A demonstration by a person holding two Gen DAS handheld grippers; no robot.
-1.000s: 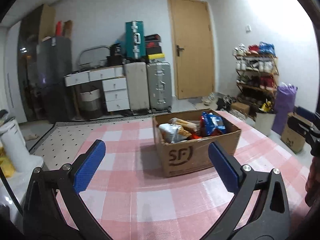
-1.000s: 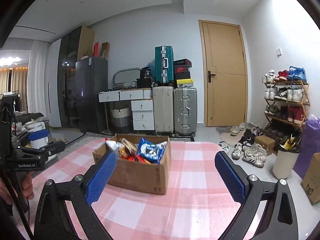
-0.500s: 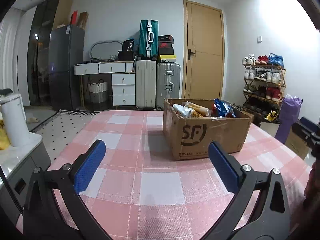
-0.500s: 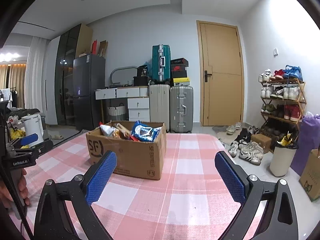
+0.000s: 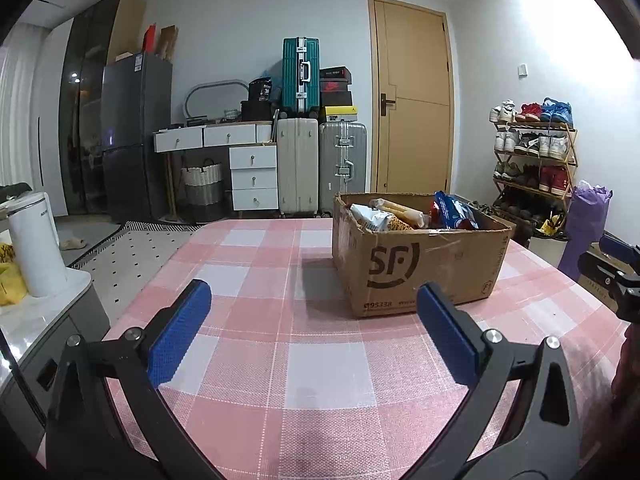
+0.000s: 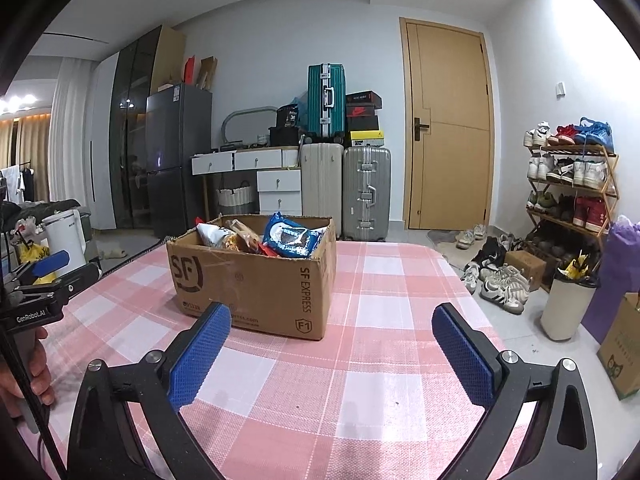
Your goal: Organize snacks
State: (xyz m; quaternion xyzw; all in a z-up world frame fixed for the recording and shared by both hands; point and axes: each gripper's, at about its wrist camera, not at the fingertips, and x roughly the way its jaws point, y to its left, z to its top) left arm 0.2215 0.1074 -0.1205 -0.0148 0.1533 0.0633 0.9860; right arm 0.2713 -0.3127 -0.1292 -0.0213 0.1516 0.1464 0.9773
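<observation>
From my left gripper (image 5: 314, 322) I see the jaws spread wide with nothing between them, hovering above the pink-and-white checked surface (image 5: 256, 320); the cardboard box (image 5: 416, 264) sits at about one o'clock, flat on the cloth, its printed side facing me; snack packets (image 5: 400, 214) stick up above its rim, a blue packet (image 5: 456, 210) among them, though I cannot read the labels from here. My right gripper (image 6: 332, 350) is likewise released, jaws wide apart and holding nothing; through its camera the same box (image 6: 256, 280) lies at about eleven o'clock, near the left blue pad (image 6: 200, 360) but not touching it; the blue packet (image 6: 290, 238) leans at the box's right end. At nine o'clock in the right view the other gripper shows at the edge with a hand (image 6: 28, 372) on its handle. Suitcases (image 6: 346, 188) stand at twelve o'clock against the far wall; a shoe rack (image 6: 572, 184) at two o'clock.
</observation>
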